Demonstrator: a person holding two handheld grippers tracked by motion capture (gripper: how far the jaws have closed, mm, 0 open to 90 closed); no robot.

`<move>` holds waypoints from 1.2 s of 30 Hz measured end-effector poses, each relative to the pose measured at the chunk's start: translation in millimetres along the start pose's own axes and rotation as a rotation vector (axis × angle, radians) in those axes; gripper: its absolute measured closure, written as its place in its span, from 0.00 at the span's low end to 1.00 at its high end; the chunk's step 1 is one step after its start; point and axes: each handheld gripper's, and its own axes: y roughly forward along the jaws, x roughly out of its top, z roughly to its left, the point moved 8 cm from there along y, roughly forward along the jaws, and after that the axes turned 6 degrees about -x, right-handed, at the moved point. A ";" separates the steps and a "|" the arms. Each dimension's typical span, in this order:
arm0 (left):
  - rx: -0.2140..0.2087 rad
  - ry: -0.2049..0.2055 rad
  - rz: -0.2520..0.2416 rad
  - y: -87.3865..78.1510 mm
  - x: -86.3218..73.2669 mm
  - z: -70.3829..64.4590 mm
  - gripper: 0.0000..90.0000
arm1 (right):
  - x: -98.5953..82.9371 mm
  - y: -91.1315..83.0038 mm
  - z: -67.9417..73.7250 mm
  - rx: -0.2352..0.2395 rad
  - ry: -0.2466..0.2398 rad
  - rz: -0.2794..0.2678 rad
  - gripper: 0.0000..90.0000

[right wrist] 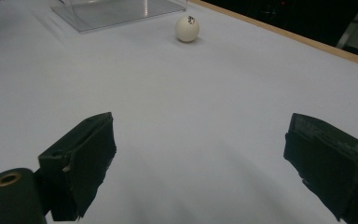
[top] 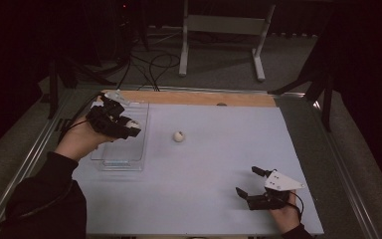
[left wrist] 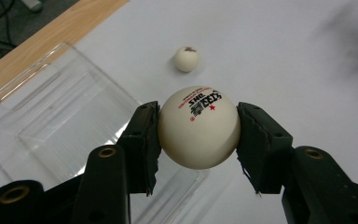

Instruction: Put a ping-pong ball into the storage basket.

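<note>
The left tongs (top: pixel 129 127) are clamped on a white ball (left wrist: pixel 199 127), one black pad pressed to each side of it, and the ball's red and black print faces up in the left gripper view. In the high view the left hand (top: pixel 79 139) holds these tongs above the clear tray (top: pixel 124 162), which sits at the left of the pale worktop (top: pixel 204 199); the ball (top: pixel 134 124) shows at the tongs' tip, over the tray's right wall. From the left gripper view the held ball hangs above the tray's near corner (left wrist: pixel 51 135), clear of the tray floor as far as can be told. A second ball (top: pixel 179 136) rests on the bare worktop just right of the tray and apart from it; it shows beyond the held ball in the left gripper view (left wrist: pixel 186 59) and near the tray's corner in the right gripper view (right wrist: pixel 187 28). The right tongs (top: pixel 252 186) are at the near right of the worktop, well apart from both balls, with the right hand (top: pixel 286 216) behind them. Their jaws stand wide apart with nothing between them, low over the worktop. A wooden strip (top: pixel 199 97) runs along the worktop's far edge.
</note>
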 end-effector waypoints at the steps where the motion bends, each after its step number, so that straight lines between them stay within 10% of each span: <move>1: 0.005 -0.007 -0.001 0.8 -1.7 2.5 0.58 | 0.0 -0.1 -0.2 0.000 0.002 0.000 0.10; 22: 0.104 -0.175 -0.075 20.4 -22.4 44.6 0.58 | -0.2 -0.5 -0.7 -0.001 0.003 0.002 0.10; 36: 0.046 -0.227 -0.053 59.6 -40.8 47.2 0.58 | -0.7 -0.4 -0.7 0.003 0.005 0.004 0.10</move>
